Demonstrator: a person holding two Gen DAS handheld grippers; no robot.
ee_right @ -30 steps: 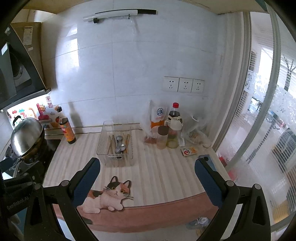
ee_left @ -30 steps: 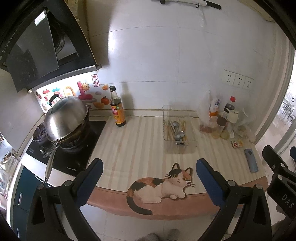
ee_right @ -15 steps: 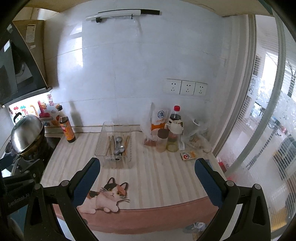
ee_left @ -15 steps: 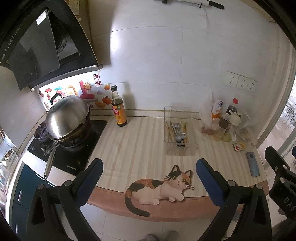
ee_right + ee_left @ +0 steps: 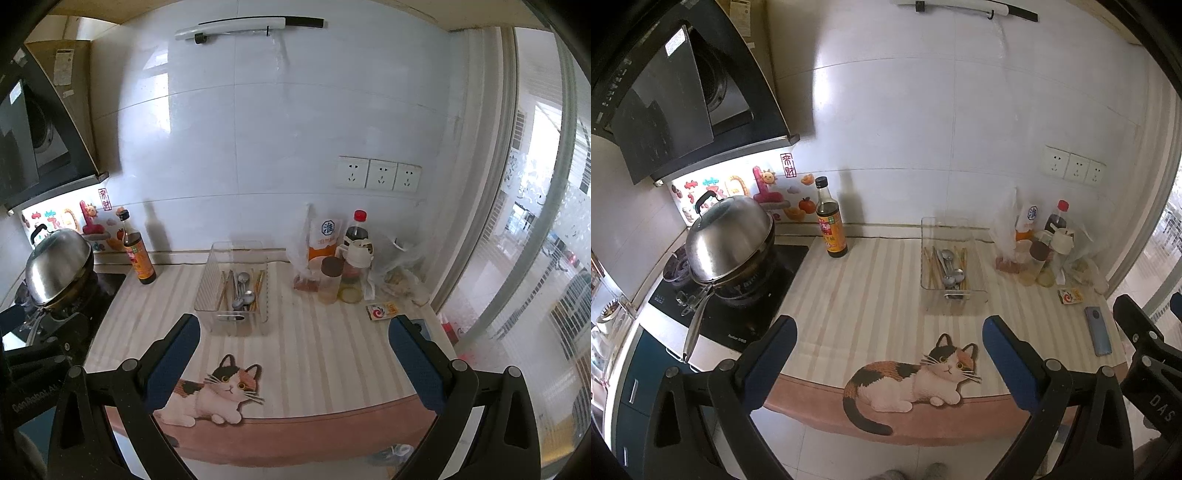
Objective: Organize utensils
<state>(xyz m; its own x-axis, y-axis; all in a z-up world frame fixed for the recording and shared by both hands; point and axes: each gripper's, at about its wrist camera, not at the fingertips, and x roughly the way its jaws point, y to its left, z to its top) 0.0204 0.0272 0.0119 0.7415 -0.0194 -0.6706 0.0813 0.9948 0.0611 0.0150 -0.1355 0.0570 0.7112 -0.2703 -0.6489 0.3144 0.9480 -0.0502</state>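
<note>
A clear plastic bin point(image 5: 951, 299) point(image 5: 208, 280) stands mid-counter near the wall. Inside lie metal spoons point(image 5: 948, 271) point(image 5: 242, 288) and wooden chopsticks point(image 5: 929, 267) point(image 5: 258, 284). My left gripper point(image 5: 888, 338) is open and empty, held back over the counter's front edge, well short of the bin. My right gripper point(image 5: 293, 338) is open and empty, also held back from the bin. The right gripper shows at the right edge of the left wrist view point(image 5: 1145, 350).
A striped mat with a cat picture point(image 5: 912, 373) covers the counter. A soy sauce bottle point(image 5: 830, 221) stands left of the bin. A lidded wok point(image 5: 729, 243) sits on the stove. Bottles and bags point(image 5: 347, 258) crowd the right, with a phone point(image 5: 1099, 336).
Both grippers have drawn slightly back and up from the counter, so the bin looks a little farther away. Both stay open and empty.
</note>
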